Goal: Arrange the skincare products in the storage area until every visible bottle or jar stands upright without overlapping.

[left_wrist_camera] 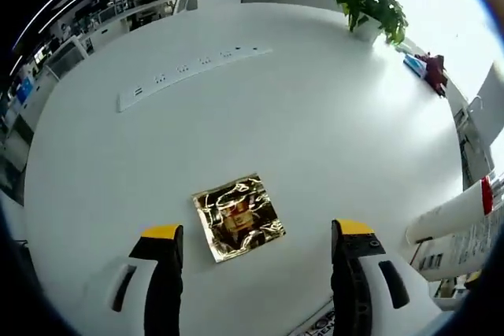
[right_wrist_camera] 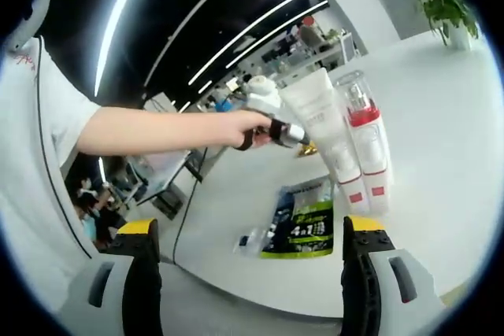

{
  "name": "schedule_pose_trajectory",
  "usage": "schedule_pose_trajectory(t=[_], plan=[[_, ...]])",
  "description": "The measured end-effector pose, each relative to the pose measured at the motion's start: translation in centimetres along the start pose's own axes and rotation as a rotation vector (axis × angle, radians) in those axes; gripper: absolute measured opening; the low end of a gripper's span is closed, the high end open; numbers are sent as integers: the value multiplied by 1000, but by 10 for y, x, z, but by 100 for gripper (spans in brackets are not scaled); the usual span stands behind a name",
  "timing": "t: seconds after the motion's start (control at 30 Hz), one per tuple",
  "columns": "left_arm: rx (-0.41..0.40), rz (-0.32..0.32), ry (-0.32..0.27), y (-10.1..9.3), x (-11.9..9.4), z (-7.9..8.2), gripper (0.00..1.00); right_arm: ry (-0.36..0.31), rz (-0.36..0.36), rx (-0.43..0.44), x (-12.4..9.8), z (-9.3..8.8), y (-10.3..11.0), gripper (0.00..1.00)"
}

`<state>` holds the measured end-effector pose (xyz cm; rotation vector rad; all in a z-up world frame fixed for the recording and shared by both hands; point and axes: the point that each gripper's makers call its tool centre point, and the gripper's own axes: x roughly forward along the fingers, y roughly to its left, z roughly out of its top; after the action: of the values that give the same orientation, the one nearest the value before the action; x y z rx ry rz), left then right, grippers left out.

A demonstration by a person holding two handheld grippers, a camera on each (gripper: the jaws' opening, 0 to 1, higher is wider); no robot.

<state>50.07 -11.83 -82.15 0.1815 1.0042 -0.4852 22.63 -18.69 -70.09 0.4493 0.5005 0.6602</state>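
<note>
White tabletop (left_wrist_camera: 315,139) spreads out under both views, in an open office with strip lights overhead, a power strip (left_wrist_camera: 193,66) lying far ahead of the left gripper (left_wrist_camera: 260,238) and a potted plant (left_wrist_camera: 372,7) at the far edge, ahead and to its right. That gripper's jaws stand wide apart with nothing between them; just ahead of them, between the tips, a small gold foil box (left_wrist_camera: 238,216) lies flat on the table. Off to its right a white tube with a red cap (left_wrist_camera: 453,212) leans into view, with a printed pack below it. The right gripper (right_wrist_camera: 252,241) is likewise wide and empty. Ahead of it and a little to the right of centre, a white tube (right_wrist_camera: 324,127) and a clear bottle with a red band (right_wrist_camera: 364,135) stand close side by side — touching or not I cannot tell — and nearer the jaws a dark and green sachet (right_wrist_camera: 303,230) lies flat. From the left a person's hand (right_wrist_camera: 250,128) reaches in holding the other tool. My reading: the arranging is in an early stage, with items lying down. The next move would be to bring the left jaws around the gold box, close gently so the foil does not crumple, and set it upright clear of its neighbours.
</note>
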Motion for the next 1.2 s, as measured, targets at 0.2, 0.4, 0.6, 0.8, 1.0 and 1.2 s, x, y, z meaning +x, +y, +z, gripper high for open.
schedule_pose_trajectory(t=[0.2, 0.4, 0.6, 0.8, 1.0, 1.2], plan=[[17, 51, 12, 2, 5, 3, 66, 2, -5, 7, 0, -1, -2, 96], [45, 94, 9, 19, 6, 6, 64, 2, -11, 12, 0, -1, -2, 96], [60, 86, 1, 20, 0, 10, 41, 8, -12, 10, 0, -2, -3, 96], [58, 77, 8, 20, -1, 8, 42, 9, -13, 7, 0, -2, -3, 96], [59, 75, -1, 20, -5, 8, 42, 9, -12, 3, 0, -2, -3, 96], [78, 63, -25, 17, -14, 7, 42, 11, -4, -2, 1, -2, -2, 96]])
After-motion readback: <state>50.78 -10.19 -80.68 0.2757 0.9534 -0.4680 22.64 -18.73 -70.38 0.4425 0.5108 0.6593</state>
